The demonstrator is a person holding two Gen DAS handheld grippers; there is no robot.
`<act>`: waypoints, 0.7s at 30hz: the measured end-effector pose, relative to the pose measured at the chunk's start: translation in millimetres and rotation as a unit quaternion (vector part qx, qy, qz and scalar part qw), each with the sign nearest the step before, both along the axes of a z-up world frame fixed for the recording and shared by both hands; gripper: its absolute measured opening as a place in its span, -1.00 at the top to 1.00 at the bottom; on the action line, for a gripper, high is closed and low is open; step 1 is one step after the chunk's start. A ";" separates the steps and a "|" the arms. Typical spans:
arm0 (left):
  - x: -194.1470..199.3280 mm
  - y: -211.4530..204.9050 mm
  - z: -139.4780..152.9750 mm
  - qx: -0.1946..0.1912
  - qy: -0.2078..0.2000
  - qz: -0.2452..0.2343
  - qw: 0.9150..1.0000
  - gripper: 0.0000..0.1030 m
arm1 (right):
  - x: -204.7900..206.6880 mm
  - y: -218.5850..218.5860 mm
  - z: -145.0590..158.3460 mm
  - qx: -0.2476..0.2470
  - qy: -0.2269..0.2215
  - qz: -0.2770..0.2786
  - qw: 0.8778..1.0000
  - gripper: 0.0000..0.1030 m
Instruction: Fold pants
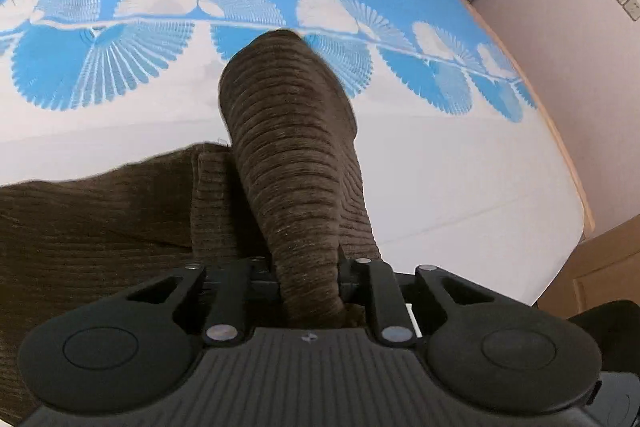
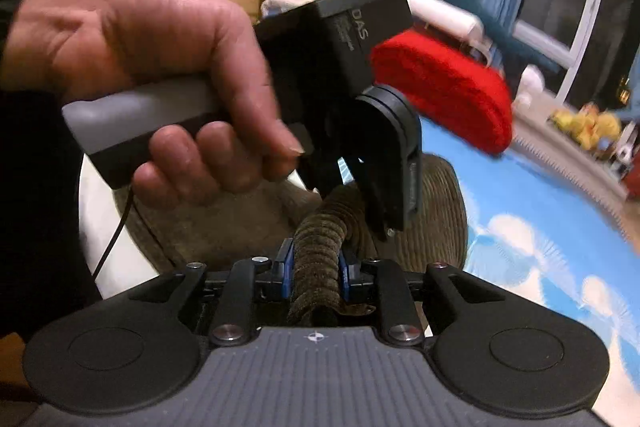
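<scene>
Clamping a bunched fold of brown corduroy pants [image 1: 292,155]: left gripper [image 1: 310,291], jaws narrowed on the cloth. Rising from the jaws toward the far blue-and-white bedspread [image 1: 440,163], long axis near-to-far. Pinching a second ribbed fold [image 2: 318,259] between blue pads [image 2: 286,267]: right gripper [image 2: 316,277], likewise narrow; person's hand [image 2: 160,87] gripping the other tool beyond.

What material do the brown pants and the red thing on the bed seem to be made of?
The brown pants look like corduroy or a ribbed knit: soft, matte, with fine parallel ridges across the cloth. The red thing looks like a fuzzy knit or fleece, matte with a nappy surface; it is blurred, so I cannot be sure.
</scene>
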State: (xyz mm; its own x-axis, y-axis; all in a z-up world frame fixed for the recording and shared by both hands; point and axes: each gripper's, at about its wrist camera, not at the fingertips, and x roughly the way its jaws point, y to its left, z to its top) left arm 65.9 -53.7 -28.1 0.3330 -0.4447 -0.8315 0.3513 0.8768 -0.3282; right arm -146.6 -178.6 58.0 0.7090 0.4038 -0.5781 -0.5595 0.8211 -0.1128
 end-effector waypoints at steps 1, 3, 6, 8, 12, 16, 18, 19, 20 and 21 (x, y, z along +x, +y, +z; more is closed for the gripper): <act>-1.5 2.6 3.8 0.001 -0.011 -0.004 1.000 0.64 | 2.4 -0.4 2.5 0.012 0.007 0.007 1.000 0.43; -3.3 13.7 12.6 -0.007 -0.026 -0.002 1.000 0.64 | 9.1 -4.2 11.4 0.043 0.018 0.017 0.999 0.12; -8.9 45.8 34.2 -0.008 -0.060 0.017 0.998 0.65 | 19.1 -24.1 32.1 0.159 0.058 0.035 0.985 -0.14; -19.1 75.5 56.7 -0.007 -0.088 0.031 0.996 0.65 | 24.7 -38.5 43.9 0.237 0.072 0.037 0.968 -0.15; -26.9 160.6 80.5 -0.001 -0.121 0.097 0.988 0.65 | 36.9 -54.9 50.1 0.302 0.070 -0.013 0.951 -0.15; -35.7 242.6 76.9 0.031 -0.114 0.166 0.979 0.65 | 49.3 -45.0 33.6 0.271 0.108 -0.054 0.955 -0.15; -38.6 270.0 69.5 0.054 -0.105 0.187 0.975 0.62 | 56.7 -36.2 25.8 0.255 0.127 -0.057 0.957 -0.15; -38.3 280.7 63.5 0.060 -0.093 0.188 0.976 0.52 | 55.6 -30.6 22.3 0.250 0.133 -0.056 0.958 -0.15; -36.2 290.7 54.6 0.069 -0.076 0.192 0.976 0.44 | 56.7 -24.7 20.1 0.243 0.140 -0.054 0.958 -0.15; -33.9 300.0 46.4 0.088 -0.065 0.205 0.973 0.13 | 58.7 -19.8 17.4 0.239 0.148 -0.054 0.958 -0.15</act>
State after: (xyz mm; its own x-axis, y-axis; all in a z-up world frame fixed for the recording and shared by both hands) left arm 32.0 246.3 18.3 0.5596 -0.1063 -0.8219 -0.0117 0.9906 -0.1361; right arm -87.9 -198.4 75.4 0.5957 0.6055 -0.5277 -0.4177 0.7947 0.4404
